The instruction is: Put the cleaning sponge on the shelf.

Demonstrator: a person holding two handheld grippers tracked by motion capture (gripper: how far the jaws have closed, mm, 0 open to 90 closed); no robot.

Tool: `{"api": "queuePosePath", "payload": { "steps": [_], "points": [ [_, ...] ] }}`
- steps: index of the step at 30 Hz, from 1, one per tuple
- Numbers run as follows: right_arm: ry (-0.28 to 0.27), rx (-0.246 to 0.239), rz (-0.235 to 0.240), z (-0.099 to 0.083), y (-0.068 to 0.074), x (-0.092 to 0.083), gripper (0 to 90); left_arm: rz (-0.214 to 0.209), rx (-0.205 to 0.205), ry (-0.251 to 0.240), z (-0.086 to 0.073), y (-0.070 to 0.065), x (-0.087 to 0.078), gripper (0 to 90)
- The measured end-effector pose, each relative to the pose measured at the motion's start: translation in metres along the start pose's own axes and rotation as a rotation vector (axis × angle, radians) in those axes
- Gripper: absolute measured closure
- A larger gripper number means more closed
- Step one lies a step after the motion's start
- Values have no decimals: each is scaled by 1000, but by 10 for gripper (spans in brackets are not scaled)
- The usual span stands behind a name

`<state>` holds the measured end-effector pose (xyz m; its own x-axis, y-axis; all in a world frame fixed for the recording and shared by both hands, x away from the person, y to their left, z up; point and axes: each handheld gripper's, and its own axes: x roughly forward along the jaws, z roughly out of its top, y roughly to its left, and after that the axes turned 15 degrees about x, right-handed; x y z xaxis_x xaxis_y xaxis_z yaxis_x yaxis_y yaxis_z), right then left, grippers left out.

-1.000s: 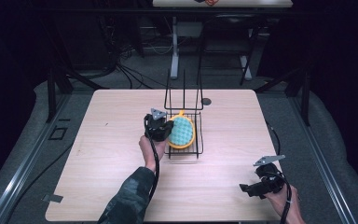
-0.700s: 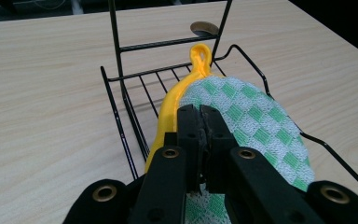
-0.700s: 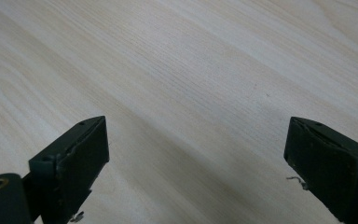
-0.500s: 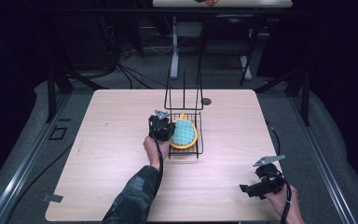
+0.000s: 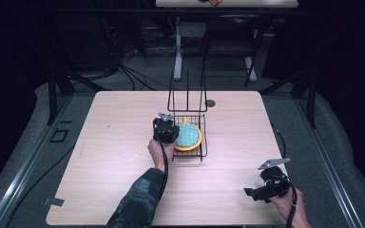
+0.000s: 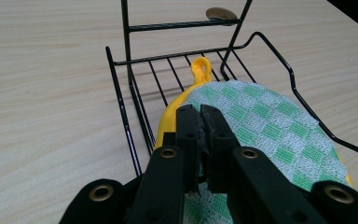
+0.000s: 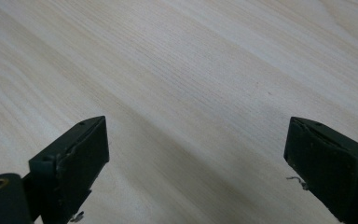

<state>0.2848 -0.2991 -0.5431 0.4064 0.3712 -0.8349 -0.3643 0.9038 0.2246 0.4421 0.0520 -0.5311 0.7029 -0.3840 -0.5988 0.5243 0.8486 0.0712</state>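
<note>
Left gripper (image 6: 200, 112) of mine is pinching the green-checked cloth (image 6: 270, 130) over the yellow dish (image 6: 170, 119) in the wire rack (image 6: 121, 100), frame centre. Right gripper (image 7: 196, 158) is gaping wide, lower right.

Black wire rack (image 6: 135, 93), woven checked cloth (image 6: 270, 126), matt wooden table (image 6: 51, 93)

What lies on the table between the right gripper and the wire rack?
Bare wood only: the high view shows nothing between the right gripper and the wire rack.
</note>
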Motion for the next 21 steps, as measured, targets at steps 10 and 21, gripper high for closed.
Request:
{"api": "queuePosePath", "payload": {
  "steps": [10,21],
  "points": [
    [-3,-5,-5,0,0,-1,61,-2,-2,-2,3,7,-9,501],
    [-2,1,-2,0,0,-1,61,-8,67,-7,7,18,-41,245]
  ]
}}
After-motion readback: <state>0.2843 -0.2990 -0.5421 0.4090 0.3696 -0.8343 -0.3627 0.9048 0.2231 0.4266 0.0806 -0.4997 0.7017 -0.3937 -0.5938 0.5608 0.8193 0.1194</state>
